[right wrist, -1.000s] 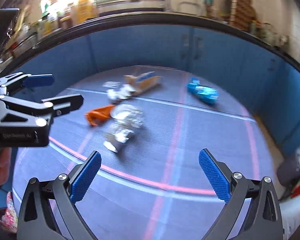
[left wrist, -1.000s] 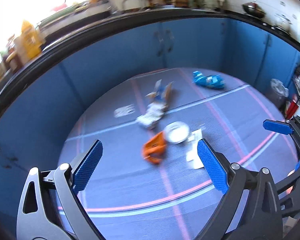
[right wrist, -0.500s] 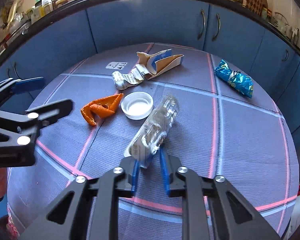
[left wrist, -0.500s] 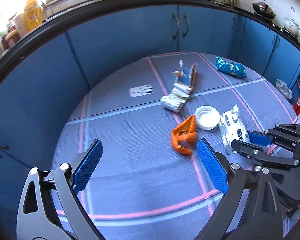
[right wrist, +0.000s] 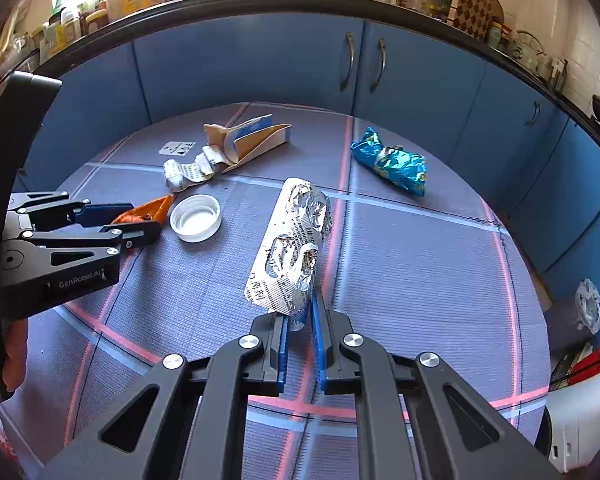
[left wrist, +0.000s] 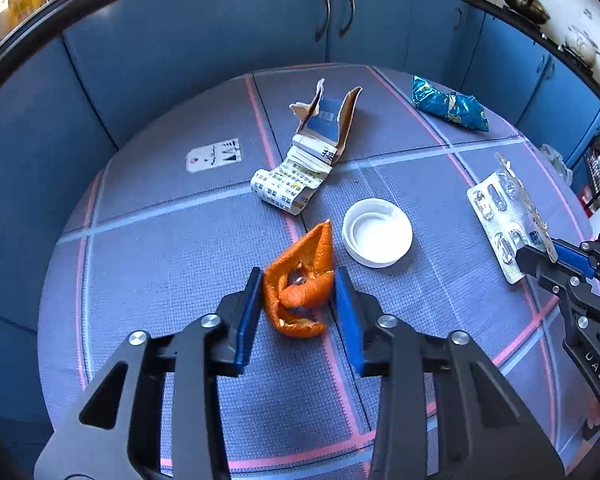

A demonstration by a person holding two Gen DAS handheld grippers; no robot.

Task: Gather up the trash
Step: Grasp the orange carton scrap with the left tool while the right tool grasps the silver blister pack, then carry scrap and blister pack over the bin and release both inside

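Left gripper (left wrist: 296, 280): jaws closing on the orange peel (left wrist: 300, 280), blue pads at both of its sides; the peel lies on the blue woven mat (left wrist: 160, 264) with pink and pale stripes. Just right of the peel, a white plastic lid (left wrist: 378, 237), open side up. Behind both, a torn carton (left wrist: 324, 128) with an unrolled printed leaflet (left wrist: 288, 184). Right gripper (right wrist: 300, 320): clamped on the near end of a foil blister pack (right wrist: 296, 240), which tilts up off the mat. Far right, a crumpled blue snack bag (right wrist: 392, 164), well apart from the rest.
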